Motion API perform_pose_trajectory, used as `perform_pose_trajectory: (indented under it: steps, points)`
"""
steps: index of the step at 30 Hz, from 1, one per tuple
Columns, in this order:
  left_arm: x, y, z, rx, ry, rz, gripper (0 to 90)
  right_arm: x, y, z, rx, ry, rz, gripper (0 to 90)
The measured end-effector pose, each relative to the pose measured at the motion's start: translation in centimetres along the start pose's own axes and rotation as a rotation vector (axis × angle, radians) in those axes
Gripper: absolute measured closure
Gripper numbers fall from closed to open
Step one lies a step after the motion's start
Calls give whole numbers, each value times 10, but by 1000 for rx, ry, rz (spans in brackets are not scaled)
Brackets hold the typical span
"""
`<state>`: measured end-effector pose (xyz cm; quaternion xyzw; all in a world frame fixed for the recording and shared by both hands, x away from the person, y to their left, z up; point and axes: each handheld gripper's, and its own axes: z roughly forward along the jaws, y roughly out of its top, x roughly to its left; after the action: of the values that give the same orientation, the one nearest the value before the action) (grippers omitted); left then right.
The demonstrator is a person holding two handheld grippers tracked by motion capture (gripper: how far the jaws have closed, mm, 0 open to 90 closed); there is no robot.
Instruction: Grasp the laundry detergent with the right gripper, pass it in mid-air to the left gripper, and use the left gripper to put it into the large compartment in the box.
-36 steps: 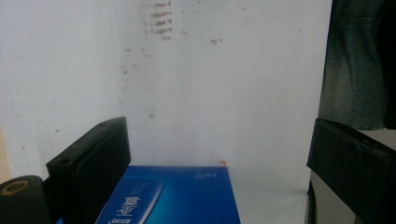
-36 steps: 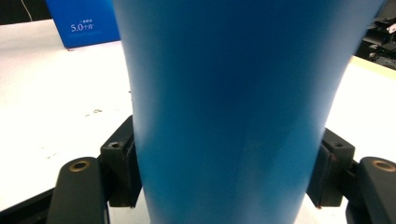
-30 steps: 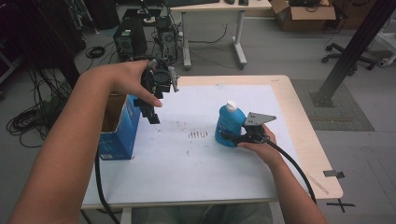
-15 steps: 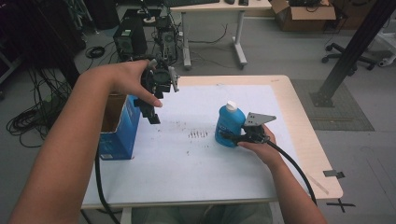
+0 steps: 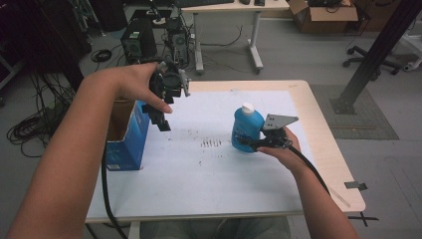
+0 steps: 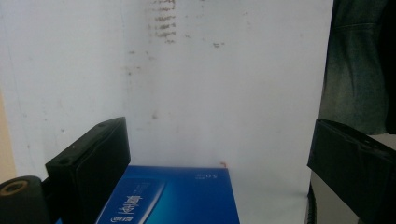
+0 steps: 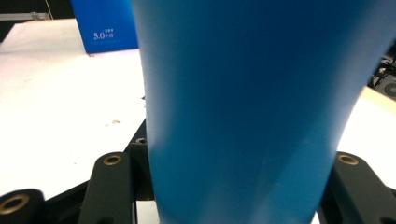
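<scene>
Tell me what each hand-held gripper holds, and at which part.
The right hand-held gripper grips the blue plastic bottle with white cap at its lower body. The left hand-held gripper is open, holding nothing.

Blue bottle [image 5: 246,130] w/ white cap, upright on table's right; open blue box [image 5: 127,137] at left edge.

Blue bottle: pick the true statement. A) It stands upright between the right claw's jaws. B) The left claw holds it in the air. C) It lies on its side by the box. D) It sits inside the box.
A: the bottle stands upright on the white mat, with the right claw closed around its base, far from the box.
</scene>
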<state>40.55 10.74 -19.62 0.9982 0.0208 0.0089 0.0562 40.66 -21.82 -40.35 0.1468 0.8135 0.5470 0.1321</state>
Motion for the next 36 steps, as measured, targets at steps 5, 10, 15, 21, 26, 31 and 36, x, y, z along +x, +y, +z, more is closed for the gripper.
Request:
perform_pose_trajectory:
  steps: [5, 10, 15, 21, 26, 31, 36]
  points:
    - [0, 2, -3, -9, 8, 8, 58, -2, 12, -8, -23, 16, 3, 440]
    - [-1, 6, -9, -4, 18, 16, 57, -2, 29, -16, -51, 40, -5, 440]
    - [-2, 11, -15, -16, 24, 16, 57, 0, 46, -23, -62, 65, -36, 440]
    - [-4, 19, -22, -8, 33, 11, 59, 5, 63, -27, -46, 106, -85, 440]
    - [-5, 26, -27, -7, 30, 19, 58, 10, 73, -26, -42, 160, -109, 440]
    - [-6, 32, -29, 0, 31, 31, 58, 15, 74, -22, -29, 225, -118, 440]
    - [-7, 38, -31, 6, 23, 45, 58, 20, 74, -13, -17, 286, -131, 440]
